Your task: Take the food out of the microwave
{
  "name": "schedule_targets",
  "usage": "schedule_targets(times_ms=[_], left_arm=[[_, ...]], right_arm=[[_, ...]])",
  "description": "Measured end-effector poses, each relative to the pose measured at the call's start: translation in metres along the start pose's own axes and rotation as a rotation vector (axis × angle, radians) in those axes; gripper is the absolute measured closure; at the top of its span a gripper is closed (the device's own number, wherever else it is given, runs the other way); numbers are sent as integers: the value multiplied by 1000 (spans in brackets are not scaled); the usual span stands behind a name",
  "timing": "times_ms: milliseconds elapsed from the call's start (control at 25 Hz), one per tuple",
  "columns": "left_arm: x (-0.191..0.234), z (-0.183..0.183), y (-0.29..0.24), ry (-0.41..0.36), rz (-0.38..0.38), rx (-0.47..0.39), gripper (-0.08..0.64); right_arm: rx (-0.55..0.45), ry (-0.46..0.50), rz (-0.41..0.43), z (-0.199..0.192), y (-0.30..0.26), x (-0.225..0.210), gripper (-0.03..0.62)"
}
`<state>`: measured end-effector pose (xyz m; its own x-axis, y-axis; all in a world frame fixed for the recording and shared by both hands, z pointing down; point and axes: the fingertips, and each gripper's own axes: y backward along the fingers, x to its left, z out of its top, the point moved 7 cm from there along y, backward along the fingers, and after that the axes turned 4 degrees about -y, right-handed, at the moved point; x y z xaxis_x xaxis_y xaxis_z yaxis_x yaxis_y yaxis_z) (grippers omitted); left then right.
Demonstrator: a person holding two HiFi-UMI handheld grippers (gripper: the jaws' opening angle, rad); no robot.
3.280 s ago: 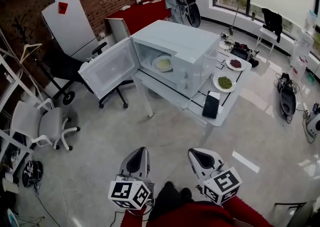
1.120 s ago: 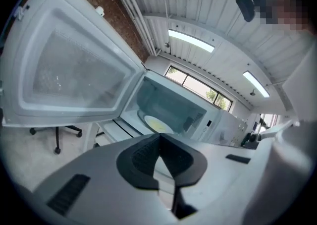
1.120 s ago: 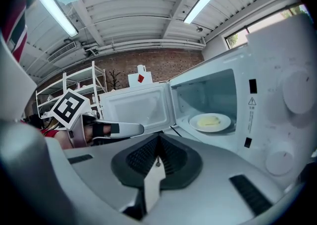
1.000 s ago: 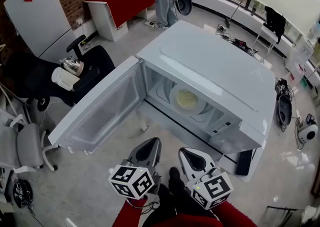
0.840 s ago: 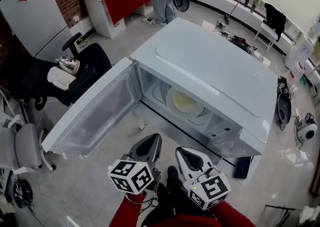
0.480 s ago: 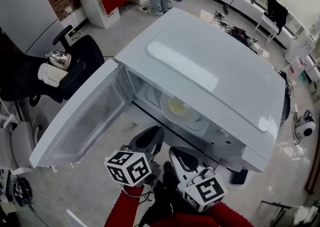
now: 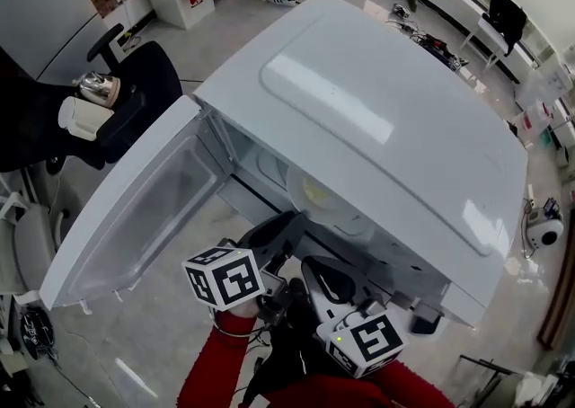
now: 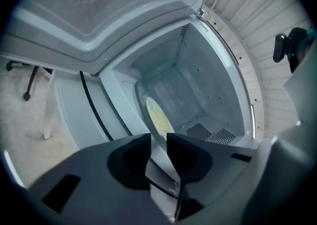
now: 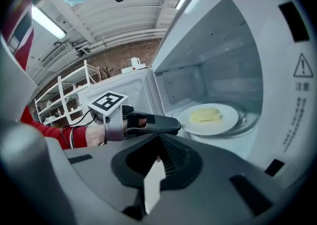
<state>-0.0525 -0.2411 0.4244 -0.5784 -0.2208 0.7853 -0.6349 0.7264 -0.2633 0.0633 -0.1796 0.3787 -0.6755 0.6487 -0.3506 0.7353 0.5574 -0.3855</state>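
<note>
A white microwave (image 7: 386, 110) stands with its door (image 7: 135, 217) swung out to the left. Inside, on the glass turntable, a white plate (image 9: 210, 118) holds pale yellow food (image 9: 204, 115); the head view shows only part of the plate (image 7: 316, 192) under the top edge. My left gripper (image 7: 278, 231) reaches to the cavity's mouth, jaws a narrow gap apart and empty. In the left gripper view the plate (image 8: 157, 120) sits just beyond the left gripper (image 8: 158, 137). My right gripper (image 7: 325, 276) hangs back and lower, shut and empty, facing the cavity in the right gripper view (image 9: 159, 140).
The open door blocks the left side. A black chair (image 7: 135, 83) behind it carries a metal kettle (image 7: 94, 87) and a white cup (image 7: 79, 119). A dark phone (image 7: 424, 316) lies below the microwave's right corner. Cables and gear litter the floor at right.
The view has closed in on the microwave. My left gripper has moved forward and up to the cavity's mouth, its marker cube turned. The right gripper has stayed low near the body.
</note>
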Motion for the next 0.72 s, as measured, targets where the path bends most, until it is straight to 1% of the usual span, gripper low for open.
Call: schedule_targets(times_ms=[200, 280, 400, 560, 640, 720], left_arm=[[1, 1, -9, 107, -47, 14, 463], [2, 1, -13, 166, -61, 20, 463], [5, 1, -18, 281, -73, 27, 463], [8, 1, -22, 474, -109, 12, 473], [10, 0, -22, 517, -88, 20, 500], [9, 0, -22, 534, -89, 16, 502]], right_arm=[[7, -4, 2, 0, -2, -1, 581], [9, -6, 5, 1, -2, -1, 581], [8, -8, 10, 1, -2, -1, 581], [12, -14, 14, 2, -2, -2, 581], [15, -18, 15, 3, -1, -3, 581], [15, -22, 18, 3, -1, -4, 581]])
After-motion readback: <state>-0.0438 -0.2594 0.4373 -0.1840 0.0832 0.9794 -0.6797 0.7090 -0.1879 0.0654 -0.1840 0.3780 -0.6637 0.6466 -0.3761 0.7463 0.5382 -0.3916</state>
